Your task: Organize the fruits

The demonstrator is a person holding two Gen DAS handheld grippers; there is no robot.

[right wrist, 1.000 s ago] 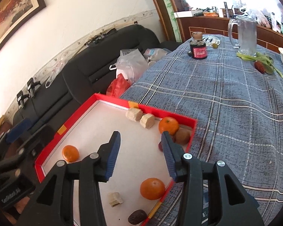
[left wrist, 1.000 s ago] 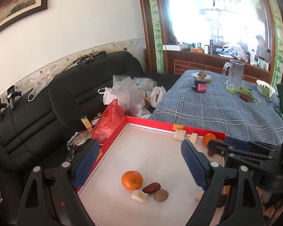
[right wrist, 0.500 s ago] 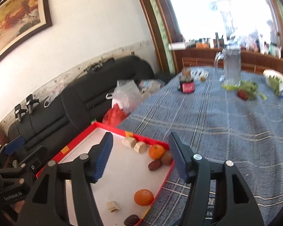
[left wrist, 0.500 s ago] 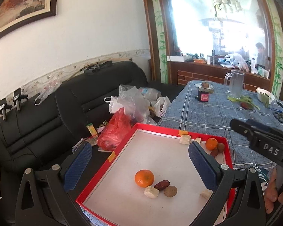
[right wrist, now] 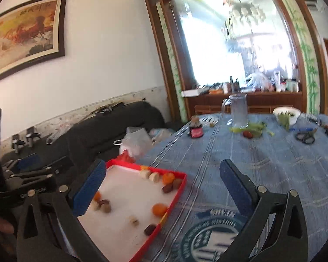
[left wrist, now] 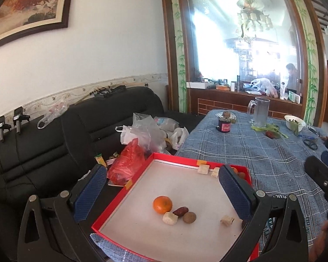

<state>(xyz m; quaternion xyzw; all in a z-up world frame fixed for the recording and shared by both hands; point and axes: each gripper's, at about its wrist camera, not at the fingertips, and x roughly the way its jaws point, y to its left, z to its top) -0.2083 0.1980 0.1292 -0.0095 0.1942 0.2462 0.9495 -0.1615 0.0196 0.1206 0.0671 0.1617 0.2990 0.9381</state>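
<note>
My left gripper [left wrist: 161, 193] has its fingers spread wide and empty, hovering above the red tray [left wrist: 199, 160] so I can take in the whole layout. Below and between them sits an orange [left wrist: 162, 204], touching nothing, with a date [left wrist: 180, 211] and a brown fruit [left wrist: 189, 217] just beside it. My right gripper [right wrist: 161, 188] is also spread and empty, held over the blue tablecloth [right wrist: 273, 163]; its view is blurred, so the far-corner fruits, probably another orange [right wrist: 168, 178], stay uncertain.
</note>
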